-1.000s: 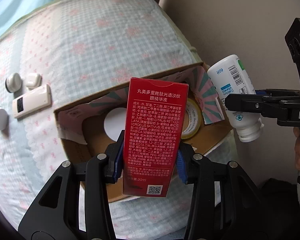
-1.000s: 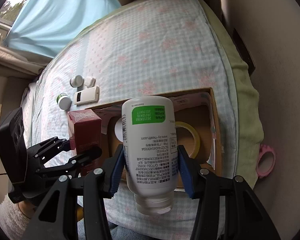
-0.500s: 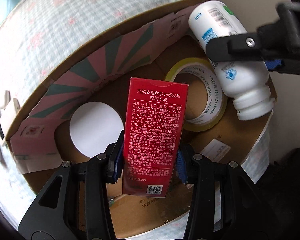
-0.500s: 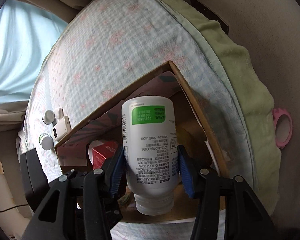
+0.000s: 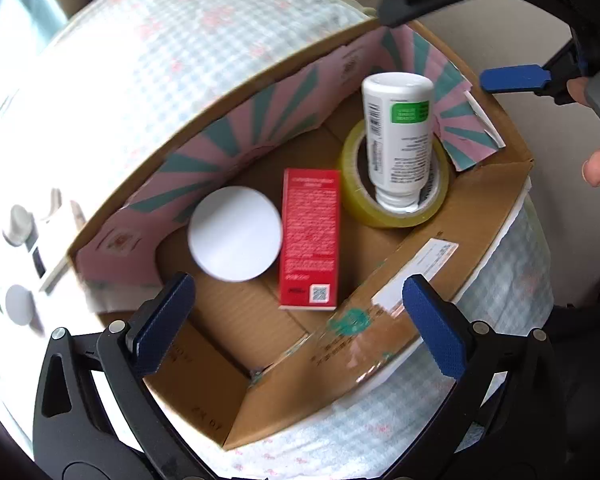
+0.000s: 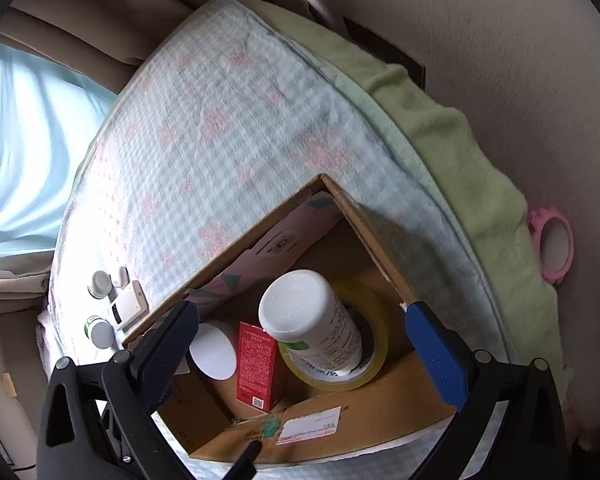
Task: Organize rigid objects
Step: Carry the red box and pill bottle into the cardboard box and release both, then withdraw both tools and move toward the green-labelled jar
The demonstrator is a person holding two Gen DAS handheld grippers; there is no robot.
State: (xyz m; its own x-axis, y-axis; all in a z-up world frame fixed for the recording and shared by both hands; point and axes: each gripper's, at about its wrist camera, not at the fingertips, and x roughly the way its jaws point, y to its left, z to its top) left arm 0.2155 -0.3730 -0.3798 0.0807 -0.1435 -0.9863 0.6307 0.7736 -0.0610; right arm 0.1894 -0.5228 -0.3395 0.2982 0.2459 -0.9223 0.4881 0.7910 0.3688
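A red carton (image 5: 310,240) lies flat on the floor of the cardboard box (image 5: 380,344), released from my left gripper (image 5: 298,324), whose jaws are opening with nothing between the pads. A white bottle (image 5: 398,140) stands cap-down inside a yellow tape roll (image 5: 350,184). My right gripper (image 6: 304,350) hovers above the white bottle (image 6: 312,320), jaws opening, pads clear of it. The red carton (image 6: 256,364) and the tape roll (image 6: 374,344) sit beneath it. In the left wrist view the right gripper (image 5: 472,36) reaches in from the top right.
A white round lid (image 5: 234,234) lies in the box beside the carton. Left of the box on the checked bedspread (image 6: 220,120) are a white remote (image 6: 130,304) and small jars (image 6: 98,332). A pink tape holder (image 6: 552,244) lies on the floor. A person's fingers (image 5: 598,168) show at right.
Both grippers sank into the box and let go. The red carton now lies flat on the box floor, and the white bottle stands in the tape roll.
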